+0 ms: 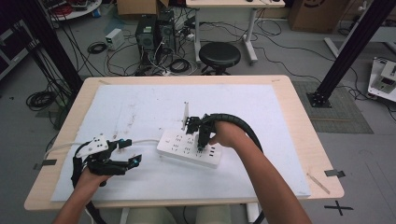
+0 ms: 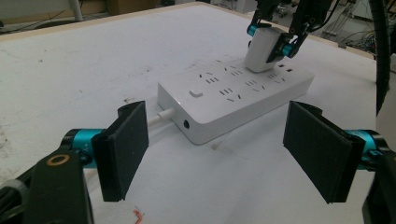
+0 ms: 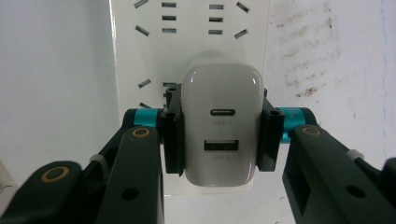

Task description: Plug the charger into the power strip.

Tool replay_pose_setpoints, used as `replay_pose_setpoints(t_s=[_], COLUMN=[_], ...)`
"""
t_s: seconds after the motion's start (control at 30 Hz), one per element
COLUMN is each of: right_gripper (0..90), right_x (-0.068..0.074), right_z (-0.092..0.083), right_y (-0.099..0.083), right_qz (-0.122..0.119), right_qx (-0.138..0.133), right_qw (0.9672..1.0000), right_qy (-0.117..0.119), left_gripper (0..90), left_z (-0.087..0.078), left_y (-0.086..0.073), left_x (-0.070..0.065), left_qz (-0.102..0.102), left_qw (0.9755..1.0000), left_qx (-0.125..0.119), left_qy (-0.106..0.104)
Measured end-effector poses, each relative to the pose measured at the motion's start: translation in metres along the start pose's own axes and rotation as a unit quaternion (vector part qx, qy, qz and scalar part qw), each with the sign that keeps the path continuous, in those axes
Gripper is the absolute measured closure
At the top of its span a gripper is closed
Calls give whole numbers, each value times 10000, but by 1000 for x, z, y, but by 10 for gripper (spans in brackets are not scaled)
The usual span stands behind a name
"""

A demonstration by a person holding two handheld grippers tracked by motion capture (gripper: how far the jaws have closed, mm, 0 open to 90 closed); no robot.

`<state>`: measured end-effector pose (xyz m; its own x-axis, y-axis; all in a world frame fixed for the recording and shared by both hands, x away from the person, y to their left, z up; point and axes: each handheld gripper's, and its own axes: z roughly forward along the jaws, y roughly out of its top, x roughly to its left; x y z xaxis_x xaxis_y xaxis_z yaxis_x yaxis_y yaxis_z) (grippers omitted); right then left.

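A white power strip (image 1: 189,148) (image 2: 233,100) (image 3: 187,42) lies on the white mat, its cable leading off to the left. A white USB charger (image 3: 219,126) (image 2: 260,51) stands on the strip's far sockets, and my right gripper (image 3: 219,133) (image 1: 201,140) (image 2: 275,42) is shut on its two sides, pointing straight down. The charger's face shows two USB ports. My left gripper (image 2: 215,154) (image 1: 133,161) hovers low over the mat to the left of the strip, jaws open and empty, pointing at the strip's cable end.
The mat (image 1: 140,107) covers most of a wooden table (image 1: 299,121). A thin upright white piece (image 1: 185,114) stands just behind the strip. Beyond the table are a black stool (image 1: 219,55), computer towers and floor cables.
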<state>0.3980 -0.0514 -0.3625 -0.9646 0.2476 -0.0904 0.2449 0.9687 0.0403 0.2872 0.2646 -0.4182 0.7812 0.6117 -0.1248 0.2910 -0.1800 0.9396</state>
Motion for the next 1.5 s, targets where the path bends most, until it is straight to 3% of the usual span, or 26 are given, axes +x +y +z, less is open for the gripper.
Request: replay_pose_setpoints(t_s=[0.53, 0.63, 0.87, 1.17, 1.4, 1.43, 1.5], right_gripper=[636, 636, 636, 633, 624, 590, 409], right_x=[0, 1, -3, -5, -3, -3, -4], right_z=[4, 6, 8, 8, 9, 9, 10], right_y=[8, 14, 13, 7, -1, -4, -12], right_qz=[131, -2, 92, 103, 157, 230, 648], right_qx=[268, 426, 392, 172, -227, -320, -660], right_qw=[9995, 9991, 9991, 9997, 9995, 9991, 9954], right_qy=[44, -28, 98, 137, 119, 143, 231], left_gripper=[224, 224, 221, 221, 221, 221, 221], left_z=[8, 9, 9, 10, 8, 7, 6], left_y=[-4, -3, -4, -4, -5, -5, -5], left_x=[1, 0, 2, 1, 1, 1, 1], left_qz=[-95, -113, -102, -134, -140, -131, -132], left_qw=[9999, 9999, 9999, 9998, 9999, 9999, 9999], left_qx=[-77, -120, -95, -136, -95, -95, -98], left_qy=[-41, -48, -41, 4, 31, 32, 51])
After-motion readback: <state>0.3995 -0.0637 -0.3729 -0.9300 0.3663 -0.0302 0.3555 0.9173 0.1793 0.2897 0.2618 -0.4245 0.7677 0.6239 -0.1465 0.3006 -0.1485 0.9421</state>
